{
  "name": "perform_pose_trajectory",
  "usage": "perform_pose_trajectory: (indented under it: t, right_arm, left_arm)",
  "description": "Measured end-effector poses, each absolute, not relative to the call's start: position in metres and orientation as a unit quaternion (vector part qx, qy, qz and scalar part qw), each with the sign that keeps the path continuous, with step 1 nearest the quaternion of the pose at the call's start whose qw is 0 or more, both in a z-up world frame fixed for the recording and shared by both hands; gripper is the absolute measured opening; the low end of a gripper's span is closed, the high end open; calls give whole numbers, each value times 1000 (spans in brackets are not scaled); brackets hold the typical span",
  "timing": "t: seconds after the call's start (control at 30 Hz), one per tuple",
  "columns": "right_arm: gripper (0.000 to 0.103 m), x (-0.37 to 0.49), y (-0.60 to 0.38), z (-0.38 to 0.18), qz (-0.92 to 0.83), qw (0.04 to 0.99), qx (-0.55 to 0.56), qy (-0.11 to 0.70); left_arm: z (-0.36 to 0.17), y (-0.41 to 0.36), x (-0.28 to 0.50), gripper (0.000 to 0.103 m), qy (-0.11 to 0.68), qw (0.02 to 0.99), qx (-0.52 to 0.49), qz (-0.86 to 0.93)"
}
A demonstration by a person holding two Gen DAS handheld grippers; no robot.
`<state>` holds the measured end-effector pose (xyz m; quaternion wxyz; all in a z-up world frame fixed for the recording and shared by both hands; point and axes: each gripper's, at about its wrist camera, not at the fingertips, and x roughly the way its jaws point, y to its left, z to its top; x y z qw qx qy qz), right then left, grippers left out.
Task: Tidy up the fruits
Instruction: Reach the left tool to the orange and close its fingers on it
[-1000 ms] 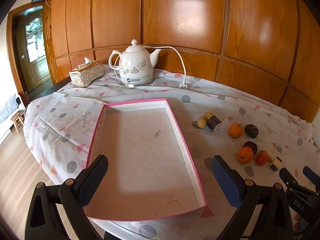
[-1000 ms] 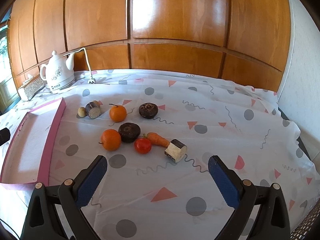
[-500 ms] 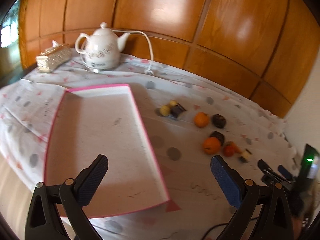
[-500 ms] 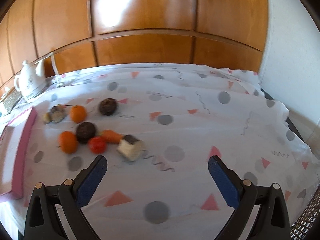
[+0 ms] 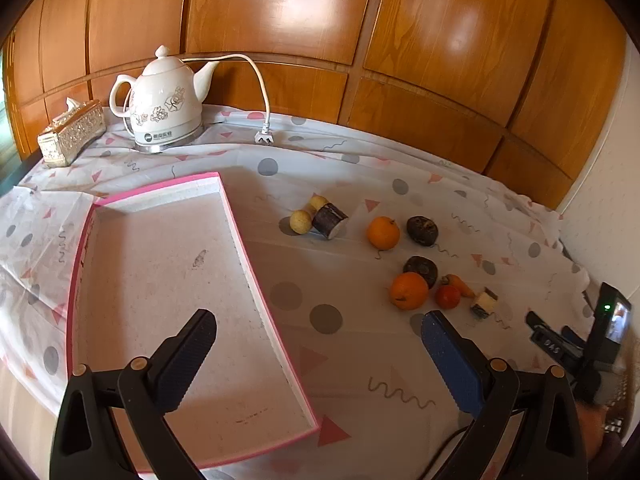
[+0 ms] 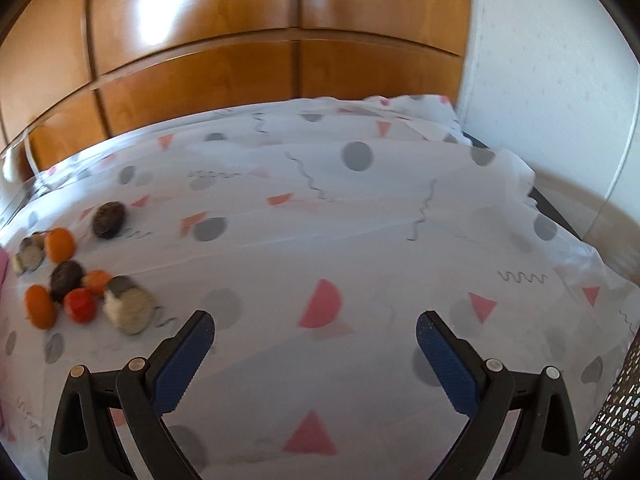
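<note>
A shallow pink-rimmed tray (image 5: 240, 236) lies empty on the patterned tablecloth at the left. To its right lie the fruits: two small yellow balls (image 5: 301, 222), a dark cut chunk (image 5: 329, 221), two oranges (image 5: 383, 233) (image 5: 409, 290), two dark round fruits (image 5: 422, 231), a tomato (image 5: 447, 296), a carrot (image 5: 460, 285) and a pale cut chunk (image 5: 484, 303). My left gripper (image 5: 319, 329) hangs open above the tray's right rim, holding nothing. My right gripper (image 6: 315, 326) is open over bare cloth, with the blurred fruit cluster (image 6: 80, 304) at its far left.
A white kettle (image 5: 164, 108) with its cord and plug (image 5: 264, 136) and a tissue box (image 5: 72, 132) stand at the back left by the wood-panelled wall. The right gripper's body (image 5: 576, 344) shows at the left view's right edge. The table edge (image 6: 560, 216) drops off at the right.
Both views have swung to the right. In the right wrist view the fruits slid from the centre to the far left edge. Both grippers stayed open.
</note>
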<state>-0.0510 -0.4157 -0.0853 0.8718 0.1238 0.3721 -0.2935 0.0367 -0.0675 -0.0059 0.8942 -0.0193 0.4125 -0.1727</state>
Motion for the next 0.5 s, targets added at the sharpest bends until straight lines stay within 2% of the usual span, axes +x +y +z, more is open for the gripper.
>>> perform_pose_trajectory:
  t: [0.5]
  right_arm:
    - [103,-63,-456,-100,-368,835,157,379]
  left_arm:
    - [-18,-74,54,103,428,888,-17,-168]
